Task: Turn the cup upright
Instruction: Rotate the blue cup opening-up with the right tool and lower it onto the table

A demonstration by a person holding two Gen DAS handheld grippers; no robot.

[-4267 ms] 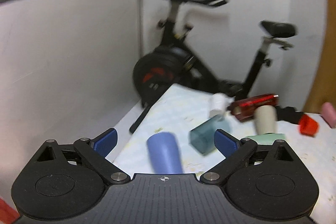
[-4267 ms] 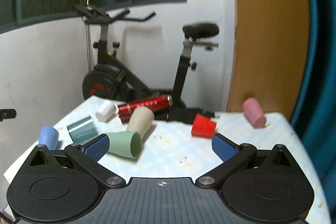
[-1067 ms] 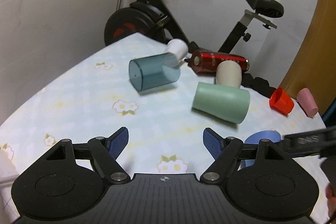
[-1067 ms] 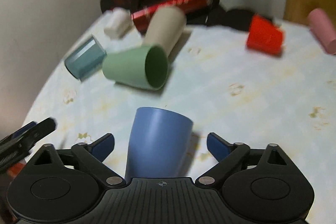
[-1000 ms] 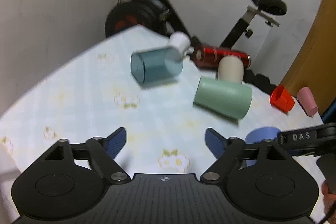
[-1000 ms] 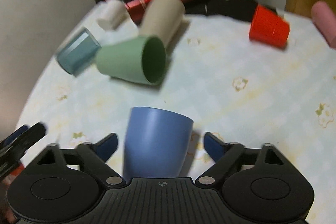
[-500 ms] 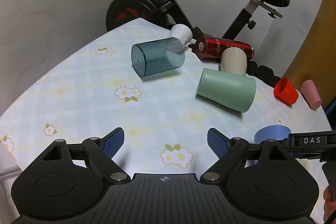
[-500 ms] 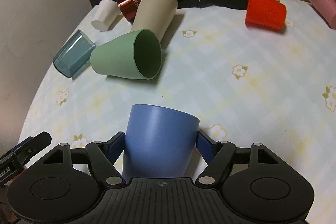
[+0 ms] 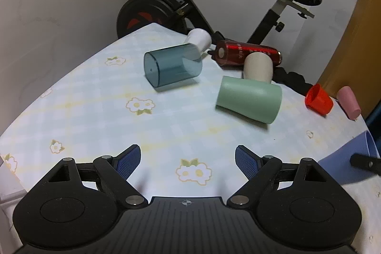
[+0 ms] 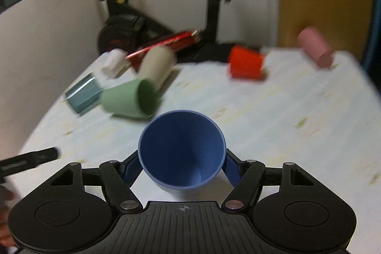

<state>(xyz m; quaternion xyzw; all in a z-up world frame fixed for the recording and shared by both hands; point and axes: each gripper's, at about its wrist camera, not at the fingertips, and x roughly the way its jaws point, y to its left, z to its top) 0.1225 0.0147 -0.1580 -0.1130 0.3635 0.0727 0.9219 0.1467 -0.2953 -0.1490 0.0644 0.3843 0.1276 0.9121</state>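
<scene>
blue cup (image 10: 182,151) sits clamped in my right gripper (image 10: 182,167), a finger pressed to each side, its open mouth tipped toward the camera, raised over the floral tablecloth (image 9: 95,111). my left gripper (image 9: 188,157) is spread wide with nothing between the pads — it hangs over the cloth, and the blue cup shows at its far right edge. further back lie a green cup (image 9: 248,99), a teal tumbler (image 9: 172,68), a beige cup (image 9: 258,67) and a red cup (image 9: 319,99) — all on their sides.
</scene>
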